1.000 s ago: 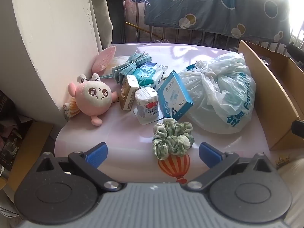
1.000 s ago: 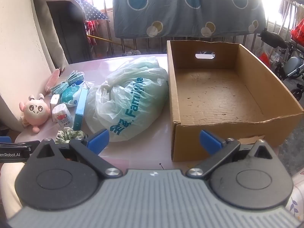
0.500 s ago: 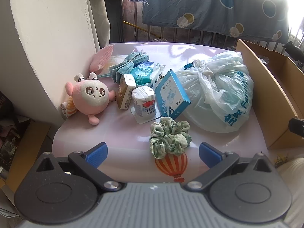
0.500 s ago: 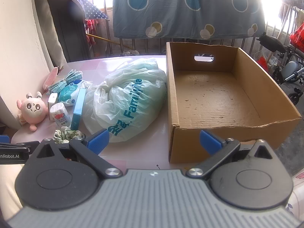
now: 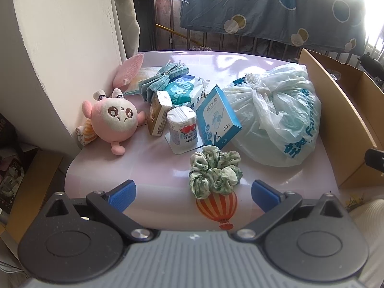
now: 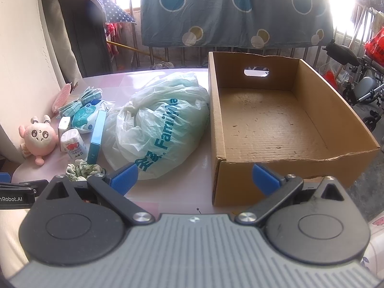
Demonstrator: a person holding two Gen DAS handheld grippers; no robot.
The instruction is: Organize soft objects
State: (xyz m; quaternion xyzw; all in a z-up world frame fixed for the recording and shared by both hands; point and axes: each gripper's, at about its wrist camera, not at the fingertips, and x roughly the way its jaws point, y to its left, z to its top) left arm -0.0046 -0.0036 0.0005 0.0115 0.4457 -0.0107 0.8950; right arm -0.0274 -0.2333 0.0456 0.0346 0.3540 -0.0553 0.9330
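A green scrunchie point(image 5: 214, 171) lies on the pink table point(image 5: 153, 168), just ahead of my open, empty left gripper point(image 5: 193, 195). A pink plush point(image 5: 114, 118) sits at the left by the wall. A teal cloth point(image 5: 160, 81) and a pink pad point(image 5: 128, 72) lie further back. A tied plastic bag point(image 5: 276, 120) lies at the right. In the right wrist view my right gripper point(image 6: 194, 178) is open and empty, before the bag point(image 6: 158, 122) and an empty cardboard box point(image 6: 271, 122). The scrunchie point(image 6: 82, 169) and plush point(image 6: 39, 138) show at its left.
A small carton point(image 5: 158, 115), a white cup point(image 5: 182, 128), a blue mask box point(image 5: 216, 118) and a wipes pack point(image 5: 183, 91) stand among the soft things. A white wall point(image 5: 64, 48) borders the table's left. The box's side point(image 5: 336, 110) rises at the right.
Both grippers have drawn back and a little upward, so the table's objects look slightly farther. Nothing on the table has moved.
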